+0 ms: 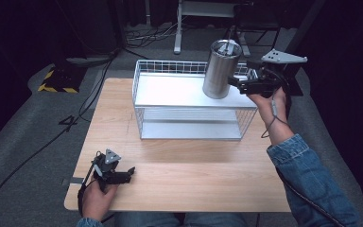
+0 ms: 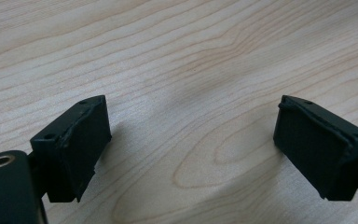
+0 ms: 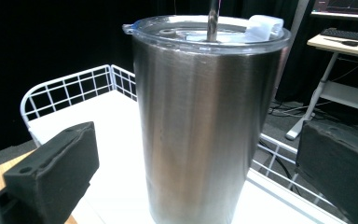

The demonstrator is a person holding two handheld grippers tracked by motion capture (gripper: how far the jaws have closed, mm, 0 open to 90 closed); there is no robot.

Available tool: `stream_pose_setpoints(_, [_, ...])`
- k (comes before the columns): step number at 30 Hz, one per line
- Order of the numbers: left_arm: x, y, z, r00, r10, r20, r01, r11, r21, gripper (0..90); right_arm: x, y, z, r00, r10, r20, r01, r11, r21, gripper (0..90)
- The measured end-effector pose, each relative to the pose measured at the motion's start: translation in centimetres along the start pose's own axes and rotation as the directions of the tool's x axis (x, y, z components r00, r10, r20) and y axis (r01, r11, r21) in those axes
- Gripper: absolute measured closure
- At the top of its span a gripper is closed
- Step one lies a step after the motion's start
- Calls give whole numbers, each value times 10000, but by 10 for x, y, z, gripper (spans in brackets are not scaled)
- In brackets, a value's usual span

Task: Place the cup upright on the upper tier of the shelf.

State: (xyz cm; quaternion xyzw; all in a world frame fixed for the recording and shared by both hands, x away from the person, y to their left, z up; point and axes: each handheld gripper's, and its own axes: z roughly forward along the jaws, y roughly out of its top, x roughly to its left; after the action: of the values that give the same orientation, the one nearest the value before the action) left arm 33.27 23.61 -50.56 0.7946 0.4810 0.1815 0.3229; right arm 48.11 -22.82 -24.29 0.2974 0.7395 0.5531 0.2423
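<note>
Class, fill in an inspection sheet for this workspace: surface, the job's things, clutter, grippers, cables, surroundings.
Surface: wooden table, bare at the front.
Job's things: steel tumbler with clear lid, upright on the top shelf of a white wire rack.
Clutter: nothing seen.
Grippers: right gripper open, jaws either side of the tumbler, apart from it; left gripper open, low over the table.
Cables: several on the floor.
Surroundings: grey carpet, dark backdrop, a desk leg.

**Three cameras, one table**

The high view looks forward and down over the whole wooden table (image 1: 179, 175). The left gripper view sits close above that wood, grain between its pads (image 2: 74, 140). The right gripper view faces the steel tumbler (image 3: 205, 126) between its pads, shared with the high view.
</note>
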Motion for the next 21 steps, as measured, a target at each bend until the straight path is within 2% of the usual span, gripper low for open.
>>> stream_pose_setpoints(5, [0,0,0,10000,2,0,-2,10000,1,113,0,-1,-12,10000,28,8,-28,9999,148,0])
stream_pose_setpoints(8, [0,0,0,10000,-27,8,27,10000,-20,113,0,-6,-24,9998,-189,43,188,9992,348,0])
stream_pose_setpoints(18, [0,1,1,10000,-17,-19,17,10000,6,113,-4,-22,-58,9999,-125,-17,125,9992,373,0])
stream_pose_setpoints(21, [0,1,1,10000,-18,-10,18,10000,4,113,-4,-25,-64,9999,-151,-21,152,9989,446,0])
